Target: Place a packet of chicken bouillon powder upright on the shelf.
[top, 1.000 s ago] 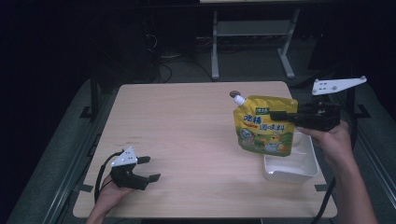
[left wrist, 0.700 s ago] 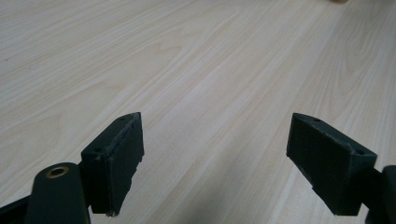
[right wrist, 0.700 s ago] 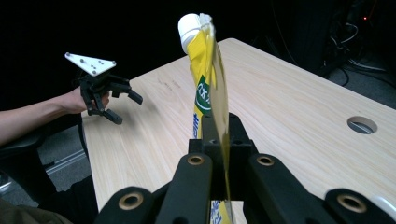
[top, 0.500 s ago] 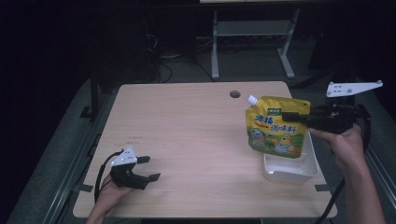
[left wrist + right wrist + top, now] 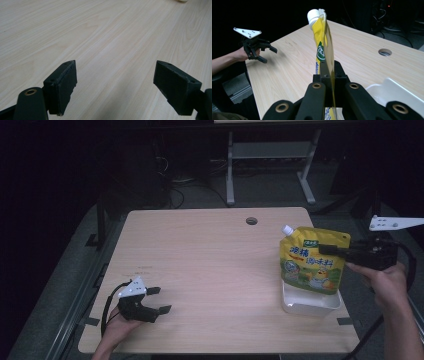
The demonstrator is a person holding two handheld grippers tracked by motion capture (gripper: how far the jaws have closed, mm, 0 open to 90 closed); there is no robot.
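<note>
A yellow spouted drink pouch (image 5: 311, 262) with a white cap hangs upright over a white rectangular tray (image 5: 310, 303) near the table's right front. My right gripper (image 5: 330, 250) is shut on the pouch's upper right edge. In the right gripper view the pouch (image 5: 323, 45) stands edge-on between the closed jaws, and the tray (image 5: 392, 92) lies below to the right. My left gripper (image 5: 156, 300) rests low at the table's front left, open, with nothing between its fingers (image 5: 61, 85); it is also visible far off as the left gripper (image 5: 268, 53) in the right gripper view.
The light wooden table (image 5: 210, 265) has a round cable hole (image 5: 251, 220) near its far edge. A metal stand (image 5: 270, 155) and cables sit on the dark floor beyond the table.
My right gripper has carried the pouch to the right and lowered it over the white tray. The left gripper has stayed where it was.
</note>
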